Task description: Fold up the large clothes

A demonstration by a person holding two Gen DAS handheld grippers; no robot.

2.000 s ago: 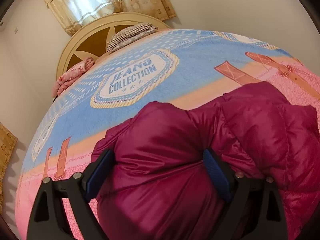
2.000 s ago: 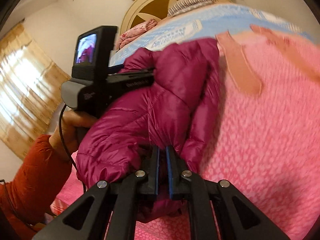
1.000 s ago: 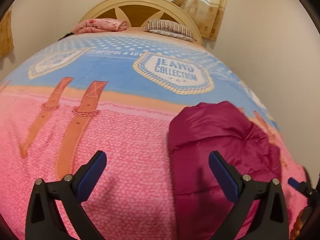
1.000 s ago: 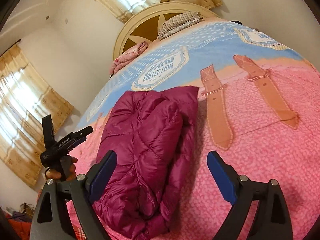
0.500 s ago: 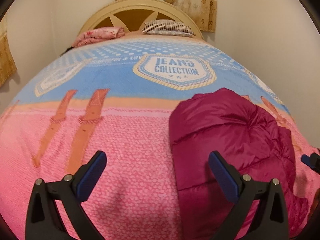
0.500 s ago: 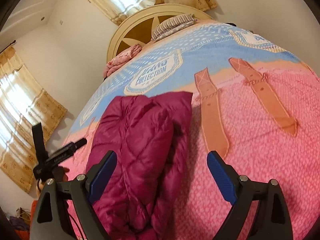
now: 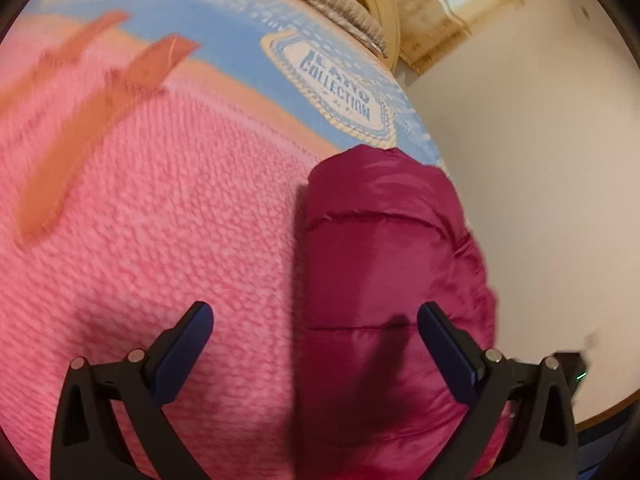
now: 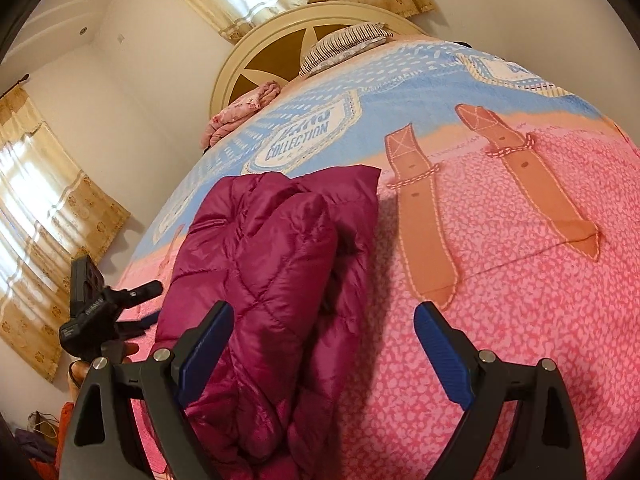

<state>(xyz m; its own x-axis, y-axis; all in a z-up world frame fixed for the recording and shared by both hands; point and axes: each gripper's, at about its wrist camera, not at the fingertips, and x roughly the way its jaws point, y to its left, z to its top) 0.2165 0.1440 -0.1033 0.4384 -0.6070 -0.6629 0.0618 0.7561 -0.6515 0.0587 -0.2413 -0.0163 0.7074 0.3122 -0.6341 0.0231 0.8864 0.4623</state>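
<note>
**Folded jacket lying on the bed, both claws spread**

The jacket (image 8: 272,280) is lying folded into a long bundle on the bed (image 8: 520,280), its long axis running from the foot end toward the headboard (image 8: 256,60). Its far, squared end is pointing at the "COLLECTION" badge (image 8: 300,140), stopping just short of it, on the edge of the blue band.

The right claw (image 8: 324,344) is hanging spread wide over the near end of the jacket, pinching nothing. The left claw (image 7: 316,348) is likewise spread wide and empty, with the jacket (image 7: 384,264) under its right finger.

Half a second ago the left view was level; now it is tilting hard and blurring, and the jacket is looming larger. The right view is sitting slightly closer than before; the jacket is lying as it was.

The bed is wearing a pink knit-print cover with orange straps (image 8: 424,220). A striped pillow (image 8: 344,44) and a pink bundle (image 8: 240,108) are sitting by the headboard. Curtains (image 8: 48,232) are glowing on cream walls.
</note>
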